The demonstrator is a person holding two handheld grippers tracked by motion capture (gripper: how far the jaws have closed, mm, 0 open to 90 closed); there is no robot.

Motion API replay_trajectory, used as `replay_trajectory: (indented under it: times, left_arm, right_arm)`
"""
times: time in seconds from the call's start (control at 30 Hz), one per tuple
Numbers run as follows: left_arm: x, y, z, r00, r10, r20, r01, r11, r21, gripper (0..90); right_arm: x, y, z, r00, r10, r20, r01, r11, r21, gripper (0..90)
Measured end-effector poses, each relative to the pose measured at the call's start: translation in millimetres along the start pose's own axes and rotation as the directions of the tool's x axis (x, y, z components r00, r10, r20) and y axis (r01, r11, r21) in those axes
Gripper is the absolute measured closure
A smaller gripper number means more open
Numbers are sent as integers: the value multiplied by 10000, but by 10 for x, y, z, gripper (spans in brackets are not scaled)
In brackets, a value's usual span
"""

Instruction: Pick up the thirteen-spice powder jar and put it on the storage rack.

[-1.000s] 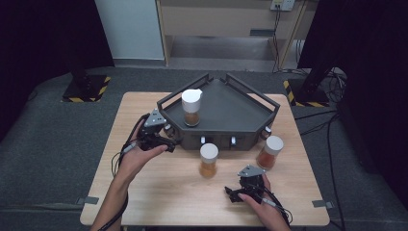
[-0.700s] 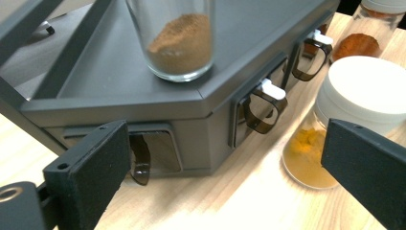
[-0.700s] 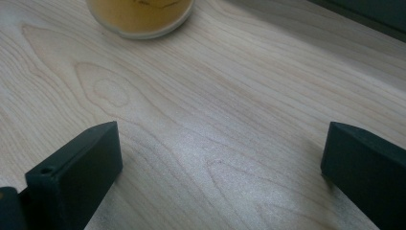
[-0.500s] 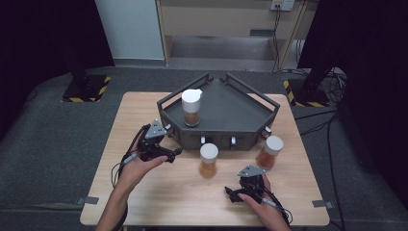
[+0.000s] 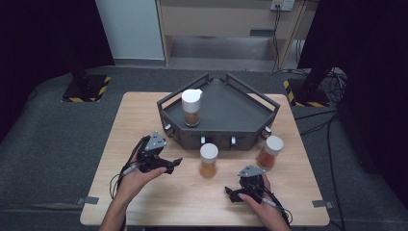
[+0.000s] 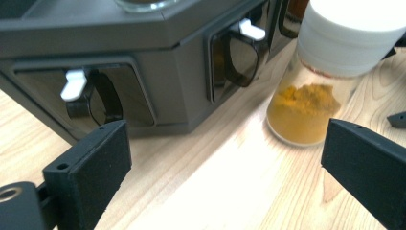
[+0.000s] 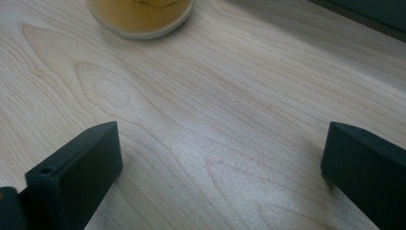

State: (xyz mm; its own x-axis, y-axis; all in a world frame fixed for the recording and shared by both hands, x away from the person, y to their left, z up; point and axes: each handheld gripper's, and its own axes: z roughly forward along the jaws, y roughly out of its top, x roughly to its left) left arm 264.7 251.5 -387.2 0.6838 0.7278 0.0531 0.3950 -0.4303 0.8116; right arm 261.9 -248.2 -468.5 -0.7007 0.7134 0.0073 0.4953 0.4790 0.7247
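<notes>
Left gripper (image 5: 174, 163) lower left of centre, jaws wide, aimed at jar (image 5: 209, 160) at centre on desk (image 5: 130, 120), right gripper (image 5: 231, 193) lower right, jaws wide, empty

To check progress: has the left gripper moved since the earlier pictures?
Yes. The left gripper moved away from the dark tray corner, toward the person and the middle jar.

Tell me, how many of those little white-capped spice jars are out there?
3. One jar stands in the dark tray; a second jar is on the table just in front of the tray; a third jar stands by the tray's right corner. None seem hidden.
</notes>
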Motion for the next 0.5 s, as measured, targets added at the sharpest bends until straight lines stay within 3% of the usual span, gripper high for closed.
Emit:
replay_trajectory:
  times: [0.5]
  left_arm:
    - [-142, -194, 0, 10000, -11, -70, 13, 9995, 316, 19]
  right_arm:
    - [-1, 0, 0, 10000, -10, 1, 10, 10000, -3, 4]
